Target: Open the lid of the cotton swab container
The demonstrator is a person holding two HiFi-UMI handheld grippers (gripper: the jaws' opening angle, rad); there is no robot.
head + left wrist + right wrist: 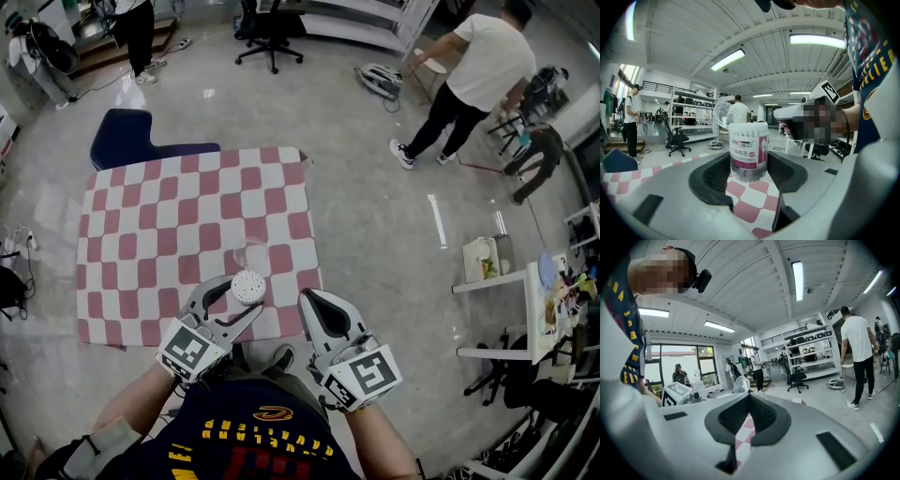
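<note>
While the left gripper (pixel 236 302) clamps the cotton swab container (pixel 748 150) by its lower body, upright over the checkered cloth (pixel 141 244), the swab ends show bare at the top. The clear lid (pixel 723 112) stands tipped back on the far side, apparently already open. Right gripper (pixel 311 302): jaws closed, nothing between them, just right of the container, likely kept clear of the freed lid.

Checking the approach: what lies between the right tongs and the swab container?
Only bare checkered cloth, as the head view shows; the right tongs are shut, empty, and apart from the container.
</note>
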